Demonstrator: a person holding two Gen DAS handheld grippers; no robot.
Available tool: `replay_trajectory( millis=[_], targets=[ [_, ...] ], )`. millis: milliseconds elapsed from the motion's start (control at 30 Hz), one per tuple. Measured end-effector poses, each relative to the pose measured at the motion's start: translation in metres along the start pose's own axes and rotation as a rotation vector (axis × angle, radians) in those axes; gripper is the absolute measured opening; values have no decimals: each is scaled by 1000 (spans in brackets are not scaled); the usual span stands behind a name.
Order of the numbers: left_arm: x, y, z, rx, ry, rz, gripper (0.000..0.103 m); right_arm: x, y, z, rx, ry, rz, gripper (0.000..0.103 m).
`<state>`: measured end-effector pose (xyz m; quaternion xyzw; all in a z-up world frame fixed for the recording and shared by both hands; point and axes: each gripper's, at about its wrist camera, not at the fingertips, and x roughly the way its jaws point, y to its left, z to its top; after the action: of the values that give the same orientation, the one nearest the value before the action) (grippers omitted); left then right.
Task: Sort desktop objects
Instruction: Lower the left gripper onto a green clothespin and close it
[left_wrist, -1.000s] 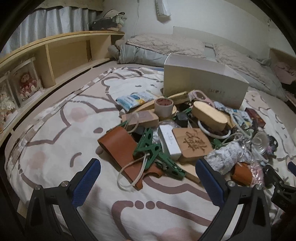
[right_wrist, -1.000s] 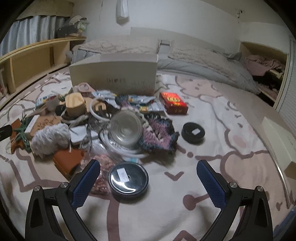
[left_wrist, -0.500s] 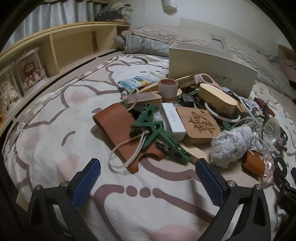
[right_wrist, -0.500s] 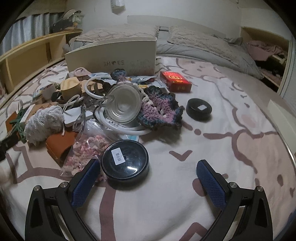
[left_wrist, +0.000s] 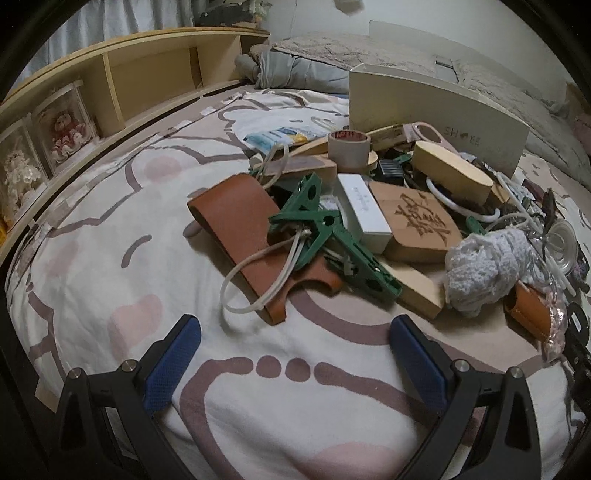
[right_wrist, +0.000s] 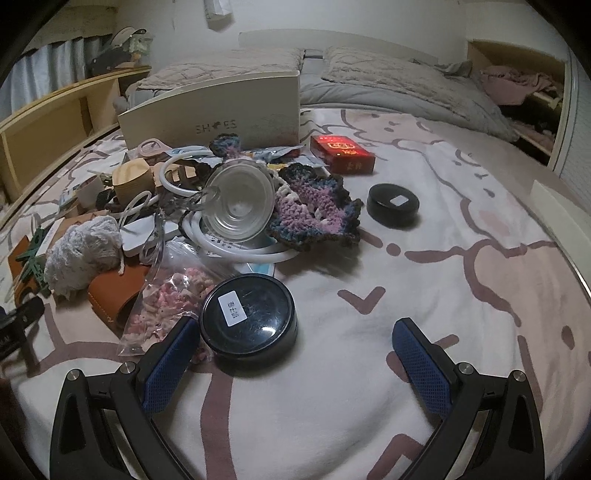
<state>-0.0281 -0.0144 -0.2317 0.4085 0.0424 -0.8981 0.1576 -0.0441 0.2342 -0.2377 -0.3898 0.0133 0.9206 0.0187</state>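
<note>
Low in the right wrist frame, my right gripper (right_wrist: 295, 354) gapes empty beside the round black glossy tin (right_wrist: 248, 319), probably my first pick; my left gripper (left_wrist: 295, 354) hangs spread too, before the brown leather sleeve (left_wrist: 243, 236).

Bare blanket (left_wrist: 110, 236) across the left and bottom of the left wrist view; pile (left_wrist: 388, 206) blocking centre and right. In the right wrist view, open blanket (right_wrist: 461, 258) at right and bottom; tin (right_wrist: 248, 318) touching the left fingertip (right_wrist: 173, 354); box (right_wrist: 221, 110) walling upper centre.
</note>
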Motion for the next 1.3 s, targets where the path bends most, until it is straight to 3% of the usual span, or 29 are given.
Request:
replay_trajectory(
  millis=[433, 633, 733, 800, 933, 1000, 1100, 1300],
  targets=[
    [-1, -2, 0, 26, 2, -5, 103, 4, -4, 4, -21, 43, 15, 103],
    [-21, -4, 8, 35, -107, -29, 101, 8, -14, 6, -13, 65, -31, 103],
    [-26, -10, 11, 60, -147, -44, 95, 8, -14, 6, -15, 68, -37, 103],
    [-25, -14, 16, 67, -158, -42, 84, 8, -14, 6, -13, 70, -38, 103],
    [-19, -8, 25, 10, -154, -38, 74, 8, -13, 5, -9, 71, -41, 103],
    [-16, -9, 26, 1, -143, -43, 58, 8, -13, 5, -9, 71, -41, 103],
    [-13, -12, 26, 0, -129, -59, 41, 7, -14, 5, -8, 71, -41, 103],
    [-12, -25, 28, 25, -135, -105, 32, 8, -14, 5, -4, 73, -41, 103]
  ],
)
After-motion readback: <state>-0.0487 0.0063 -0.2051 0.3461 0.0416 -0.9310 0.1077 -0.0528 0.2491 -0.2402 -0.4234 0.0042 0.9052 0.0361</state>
